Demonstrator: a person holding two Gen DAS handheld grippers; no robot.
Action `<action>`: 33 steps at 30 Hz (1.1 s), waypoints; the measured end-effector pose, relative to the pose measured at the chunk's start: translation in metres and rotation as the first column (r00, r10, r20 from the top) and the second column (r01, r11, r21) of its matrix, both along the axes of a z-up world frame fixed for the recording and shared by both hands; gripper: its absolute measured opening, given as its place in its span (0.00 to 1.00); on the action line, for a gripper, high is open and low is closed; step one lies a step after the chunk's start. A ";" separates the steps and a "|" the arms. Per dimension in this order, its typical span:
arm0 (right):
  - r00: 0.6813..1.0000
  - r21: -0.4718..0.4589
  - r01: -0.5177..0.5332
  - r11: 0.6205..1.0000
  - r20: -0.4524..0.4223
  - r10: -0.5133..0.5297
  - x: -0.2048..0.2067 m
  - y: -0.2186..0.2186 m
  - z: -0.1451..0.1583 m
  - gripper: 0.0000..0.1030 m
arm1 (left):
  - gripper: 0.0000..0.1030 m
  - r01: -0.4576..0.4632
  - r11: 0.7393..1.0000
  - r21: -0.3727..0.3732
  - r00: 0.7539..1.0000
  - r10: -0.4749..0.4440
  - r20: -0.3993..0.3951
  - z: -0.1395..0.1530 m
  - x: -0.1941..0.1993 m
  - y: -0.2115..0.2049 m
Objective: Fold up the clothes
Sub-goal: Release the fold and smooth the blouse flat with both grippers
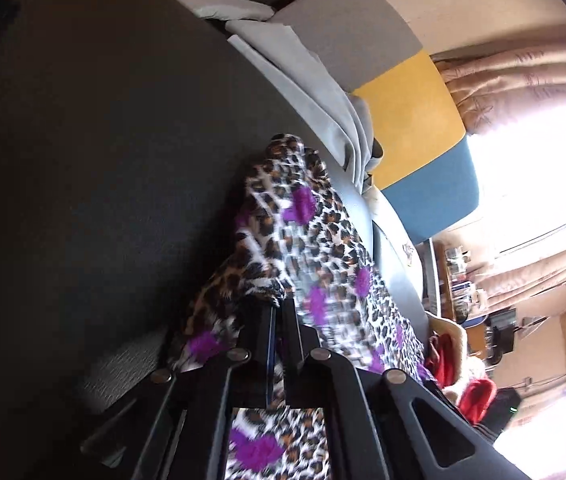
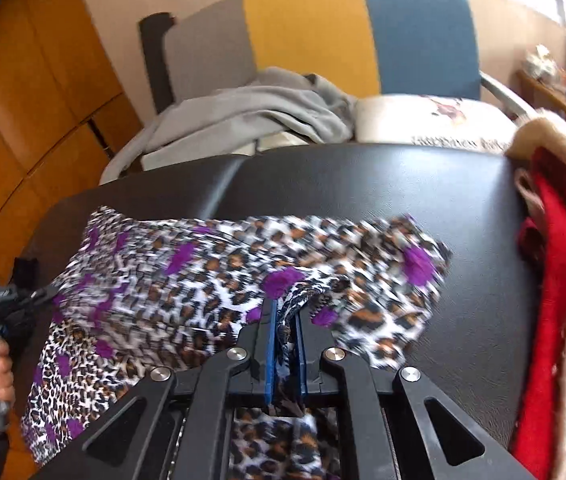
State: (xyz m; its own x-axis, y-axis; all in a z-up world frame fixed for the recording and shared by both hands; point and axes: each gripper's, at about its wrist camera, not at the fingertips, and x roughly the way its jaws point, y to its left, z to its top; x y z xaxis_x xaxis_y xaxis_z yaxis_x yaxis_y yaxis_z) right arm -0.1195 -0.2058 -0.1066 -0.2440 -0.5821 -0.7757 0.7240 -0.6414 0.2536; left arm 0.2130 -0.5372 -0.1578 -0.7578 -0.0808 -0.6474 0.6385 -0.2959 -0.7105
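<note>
A leopard-print garment [image 2: 187, 280] with purple spots lies spread on the black table [image 2: 423, 184]. My right gripper [image 2: 286, 312] is shut on a bunched fold of the garment near its middle. My left gripper [image 1: 279, 304] is shut on another edge of the same garment [image 1: 303, 232], which hangs lifted off the table [image 1: 103, 160]. The left gripper also shows at the left edge of the right wrist view [image 2: 43, 292], held in a hand, at the garment's left side.
A red and cream fleecy garment [image 2: 555, 280] lies at the table's right edge. A grey, yellow and blue chair [image 2: 323, 32] behind the table holds grey clothes [image 2: 251, 116] and a white cushion [image 2: 435, 120]. Wooden cabinets [image 2: 23, 100] stand left.
</note>
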 end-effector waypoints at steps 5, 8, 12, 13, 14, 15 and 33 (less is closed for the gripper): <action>0.999 0.033 0.051 0.998 0.016 -0.051 0.001 0.004 -0.012 0.38 | 0.04 0.034 0.999 -0.021 0.991 -0.031 0.128 -0.008 0.001 0.007; 0.987 -0.012 0.094 0.995 -0.129 -0.095 0.015 0.010 0.020 0.54 | 0.06 0.062 0.997 -0.055 0.986 -0.052 0.161 0.010 0.001 0.011; 0.976 -0.085 -0.079 0.993 -0.211 0.060 0.048 -0.010 0.044 0.57 | 0.06 0.082 0.980 -0.181 0.983 -0.050 0.174 0.042 -0.001 0.025; 0.972 -0.075 -0.119 0.990 -0.213 0.101 0.053 -0.018 0.042 0.59 | 0.09 0.091 0.972 -0.215 0.984 -0.054 0.173 0.050 -0.006 0.028; 0.969 -0.055 -0.154 0.987 -0.205 0.139 0.056 -0.027 0.036 0.60 | 0.11 0.111 0.962 -0.250 0.982 -0.067 0.177 0.056 -0.017 0.029; 0.970 -0.036 -0.163 0.986 -0.189 0.154 0.055 -0.034 0.028 0.62 | 0.12 0.138 0.948 -0.286 0.978 -0.084 0.192 0.061 -0.030 0.029; 0.973 0.086 -0.142 0.986 -0.170 0.155 0.010 -0.024 -0.034 0.77 | 0.14 0.262 0.875 -0.407 0.910 -0.085 0.405 0.013 -0.100 -0.003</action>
